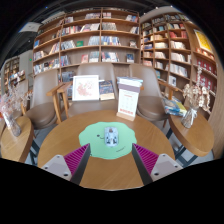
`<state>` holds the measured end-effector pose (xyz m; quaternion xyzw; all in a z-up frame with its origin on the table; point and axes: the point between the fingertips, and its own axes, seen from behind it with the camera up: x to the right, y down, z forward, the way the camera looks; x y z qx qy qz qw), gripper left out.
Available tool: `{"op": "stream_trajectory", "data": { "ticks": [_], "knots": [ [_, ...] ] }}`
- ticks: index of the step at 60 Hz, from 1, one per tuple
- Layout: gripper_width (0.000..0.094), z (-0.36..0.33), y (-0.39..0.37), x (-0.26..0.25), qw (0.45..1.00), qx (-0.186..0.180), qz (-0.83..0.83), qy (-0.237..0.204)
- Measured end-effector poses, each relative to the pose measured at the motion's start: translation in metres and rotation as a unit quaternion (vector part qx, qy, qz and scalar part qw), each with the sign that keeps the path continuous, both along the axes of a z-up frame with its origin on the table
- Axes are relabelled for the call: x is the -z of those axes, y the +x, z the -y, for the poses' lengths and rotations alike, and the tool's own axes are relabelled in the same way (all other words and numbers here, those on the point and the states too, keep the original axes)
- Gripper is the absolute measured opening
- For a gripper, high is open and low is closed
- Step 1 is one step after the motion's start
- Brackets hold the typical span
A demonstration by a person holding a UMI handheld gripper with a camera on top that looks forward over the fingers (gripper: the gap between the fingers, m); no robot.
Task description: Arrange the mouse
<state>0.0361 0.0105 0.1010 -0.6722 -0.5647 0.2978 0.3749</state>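
Standing in a library room, I see tall bookshelves (95,35) along the back walls, full of books. In front of them is a round wooden table (70,135) with chairs (62,98) around it. On its far side stand a white sign board (128,98) and some displayed books (86,87). In the middle of the table lies a green mat (92,138), and on this mat rests the mouse (111,135), a small grey and white object with its long side pointing away from the gripper.

The gripper (110,160) hovers above the near part of the table with its two fingers spread wide apart and nothing between them. The mouse lies just ahead of the fingers, a little beyond their tips, and it touches neither pad.

I judge that the step in hand is the approach: the mouse is not yet taken. The next move calls for bringing the gripper forward and down so that the fingers come on both sides of the mouse, and then closing them gently. The mouse looks smooth and rounded, so I think it can slip if the pads press too high on its body.
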Motion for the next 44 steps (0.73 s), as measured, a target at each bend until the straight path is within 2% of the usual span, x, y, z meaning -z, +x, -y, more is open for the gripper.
{"op": "stream_trajectory", "data": {
  "ticks": [9,19,28,36,44],
  "knots": [
    [0.0854,0.019,0.099,-0.014,1.000,-0.014,0.014,-0.003],
    [0.0854,0.028,0.169,-0.017,0.999,-0.023,0.015,0.023],
    [0.0854,0.033,0.201,-0.023,0.999,-0.030,0.004,0.040],
    [0.0852,0.044,0.212,-0.022,0.998,-0.046,0.008,0.030],
    [0.0854,0.041,0.215,-0.028,0.999,-0.043,-0.006,0.029]
  ]
}}
